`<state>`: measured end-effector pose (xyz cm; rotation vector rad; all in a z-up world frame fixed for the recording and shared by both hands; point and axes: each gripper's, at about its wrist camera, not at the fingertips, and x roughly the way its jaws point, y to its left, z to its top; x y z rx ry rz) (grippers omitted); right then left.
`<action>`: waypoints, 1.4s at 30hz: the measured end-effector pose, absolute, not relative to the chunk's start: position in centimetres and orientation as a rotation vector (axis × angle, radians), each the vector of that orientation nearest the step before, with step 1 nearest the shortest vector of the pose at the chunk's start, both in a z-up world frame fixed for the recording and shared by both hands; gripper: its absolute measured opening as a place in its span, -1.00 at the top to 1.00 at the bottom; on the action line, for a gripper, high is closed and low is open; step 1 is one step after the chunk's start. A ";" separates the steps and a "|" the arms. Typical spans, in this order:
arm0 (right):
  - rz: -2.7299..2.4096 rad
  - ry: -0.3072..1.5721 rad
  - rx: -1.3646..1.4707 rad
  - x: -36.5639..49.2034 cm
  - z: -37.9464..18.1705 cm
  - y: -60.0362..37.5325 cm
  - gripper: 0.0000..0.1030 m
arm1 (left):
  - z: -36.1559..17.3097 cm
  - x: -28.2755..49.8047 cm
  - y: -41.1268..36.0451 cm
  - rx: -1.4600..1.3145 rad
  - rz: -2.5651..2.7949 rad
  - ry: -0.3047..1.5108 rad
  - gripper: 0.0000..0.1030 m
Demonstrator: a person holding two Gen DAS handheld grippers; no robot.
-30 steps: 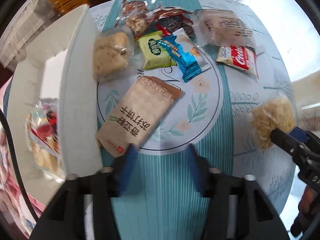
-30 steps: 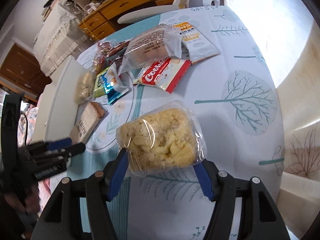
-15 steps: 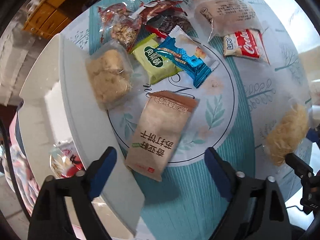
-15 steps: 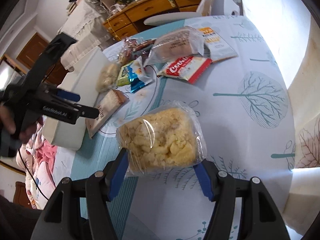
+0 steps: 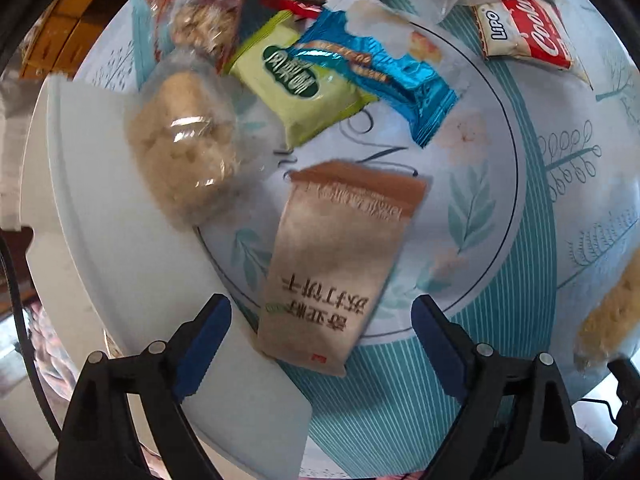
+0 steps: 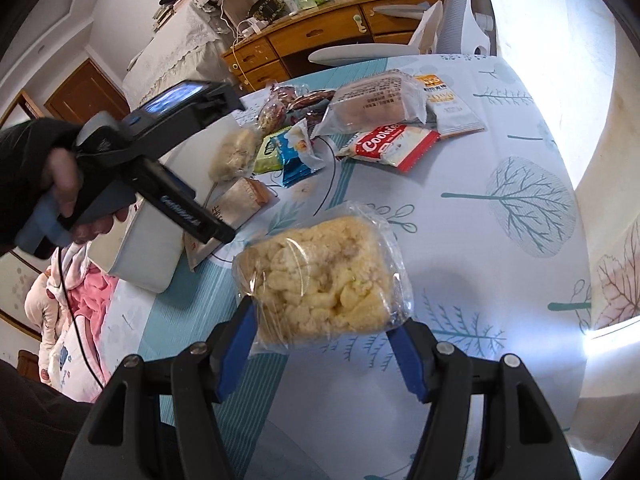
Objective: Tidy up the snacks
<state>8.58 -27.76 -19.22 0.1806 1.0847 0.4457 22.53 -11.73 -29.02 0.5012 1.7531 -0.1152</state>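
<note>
Left wrist view: brown cracker packet [image 5: 340, 264] between wide-apart jaws, untouched.

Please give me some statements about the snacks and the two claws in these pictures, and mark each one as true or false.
1. The right claw grips a clear bag of yellow puffed snack. True.
2. The left claw is shut on the brown cracker packet. False: its jaws are wide open on either side of the packet, not pressing it.
3. The green packet lies partly under the blue foil packet. True.
4. The red cookie packet is inside the white box. False: it lies on the tablecloth.
</note>
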 end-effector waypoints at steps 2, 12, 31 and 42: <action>0.449 1.086 0.167 8.5 -19.3 -27.3 -0.25 | -29.4 23.1 -12.2 0.503 -0.119 1.756 -0.76; 0.502 1.061 0.134 7.9 -18.7 -25.4 -0.25 | -30.2 24.0 -12.8 0.588 -0.123 1.706 -0.80; 0.584 1.079 0.133 6.8 -17.2 -22.6 -0.25 | -28.2 21.9 -11.5 0.625 -0.083 1.625 0.42; 0.614 1.091 0.161 7.1 -15.9 -22.4 -0.25 | -24.5 20.7 -9.7 0.348 -0.104 1.609 0.88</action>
